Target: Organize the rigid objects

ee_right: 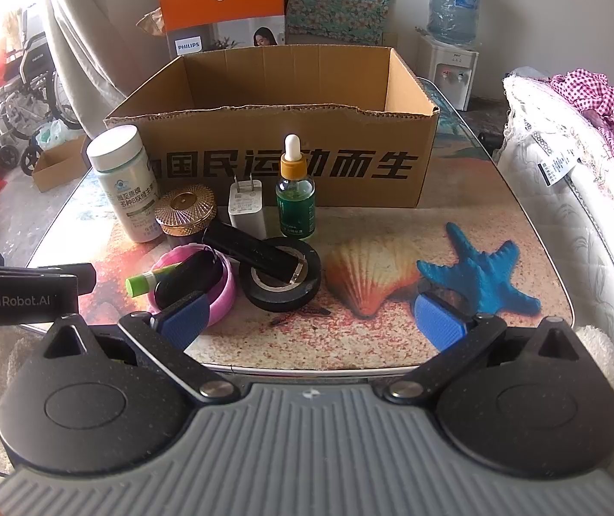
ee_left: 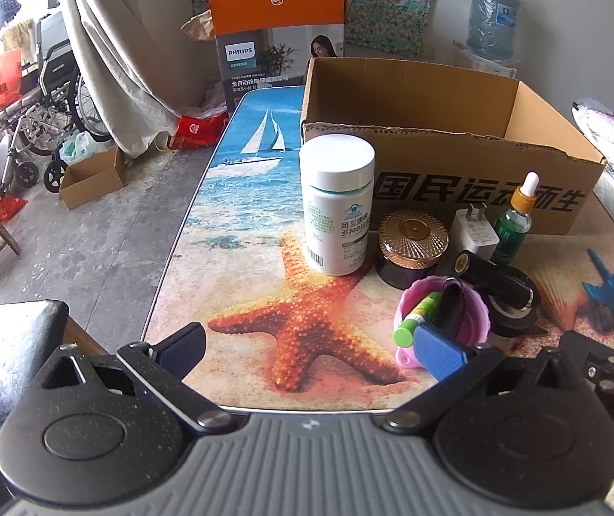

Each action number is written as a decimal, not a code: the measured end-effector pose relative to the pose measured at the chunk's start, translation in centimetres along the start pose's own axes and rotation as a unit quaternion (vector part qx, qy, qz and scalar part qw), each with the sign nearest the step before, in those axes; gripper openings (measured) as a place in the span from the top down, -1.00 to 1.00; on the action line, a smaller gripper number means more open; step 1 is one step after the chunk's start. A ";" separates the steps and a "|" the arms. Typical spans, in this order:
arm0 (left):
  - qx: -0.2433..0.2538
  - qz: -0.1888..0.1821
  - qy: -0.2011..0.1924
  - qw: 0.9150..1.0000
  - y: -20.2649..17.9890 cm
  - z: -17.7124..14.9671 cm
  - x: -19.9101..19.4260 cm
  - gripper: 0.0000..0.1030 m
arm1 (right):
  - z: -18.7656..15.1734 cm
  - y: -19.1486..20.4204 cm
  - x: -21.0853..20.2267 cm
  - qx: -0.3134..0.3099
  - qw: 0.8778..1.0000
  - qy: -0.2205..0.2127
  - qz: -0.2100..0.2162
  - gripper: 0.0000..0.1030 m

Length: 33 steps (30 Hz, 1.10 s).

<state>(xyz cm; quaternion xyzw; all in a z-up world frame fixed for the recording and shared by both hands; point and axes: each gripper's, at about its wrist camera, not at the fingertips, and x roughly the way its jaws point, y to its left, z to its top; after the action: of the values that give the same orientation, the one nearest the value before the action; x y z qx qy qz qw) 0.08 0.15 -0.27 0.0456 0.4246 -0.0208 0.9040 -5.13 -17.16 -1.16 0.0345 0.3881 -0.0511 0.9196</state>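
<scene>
A cluster of small objects stands before an open cardboard box (ee_left: 470,180) (ee_right: 350,167): a white pill bottle (ee_left: 336,204) (ee_right: 124,182), a gold-lidded dark jar (ee_left: 412,241) (ee_right: 184,210), a white charger plug (ee_left: 474,232) (ee_right: 246,208), a green dropper bottle (ee_left: 513,223) (ee_right: 295,198), a black tape roll (ee_left: 517,305) (ee_right: 281,275) with a black stick (ee_right: 251,251) across it, and a pink cup (ee_left: 470,305) (ee_right: 221,288) holding a green-capped tube (ee_left: 414,318) (ee_right: 148,279). My left gripper (ee_left: 311,348) is open near the table's front edge. My right gripper (ee_right: 311,320) is open, empty, beside the pink cup.
The table (ee_right: 522,232) carries a beach-print mat with starfish and a shell. A Philips carton (ee_left: 277,30) stands behind the box. A wheelchair (ee_left: 44,99) and small carton sit on the floor at left; bedding (ee_right: 586,163) lies at right.
</scene>
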 end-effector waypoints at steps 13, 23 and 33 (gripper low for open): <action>-0.001 0.002 0.002 1.000 0.2 -0.2 0.1 -1.00 | -0.2 -0.1 0.2 0.002 1.000 0.003 0.001 -0.98; 0.000 0.006 0.003 1.000 0.3 -0.2 0.2 -1.00 | -0.2 -0.1 0.3 0.003 1.000 0.003 0.000 -0.98; 0.000 0.007 0.005 1.000 0.3 -0.2 0.2 -1.00 | -0.4 -0.2 0.4 0.005 1.000 0.004 -0.001 -0.98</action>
<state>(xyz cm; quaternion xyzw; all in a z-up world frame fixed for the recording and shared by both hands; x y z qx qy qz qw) 0.09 0.46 -0.57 0.0488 0.4288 -0.0142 0.9019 -5.11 -17.30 -1.71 0.0391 0.3915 -0.0534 0.9178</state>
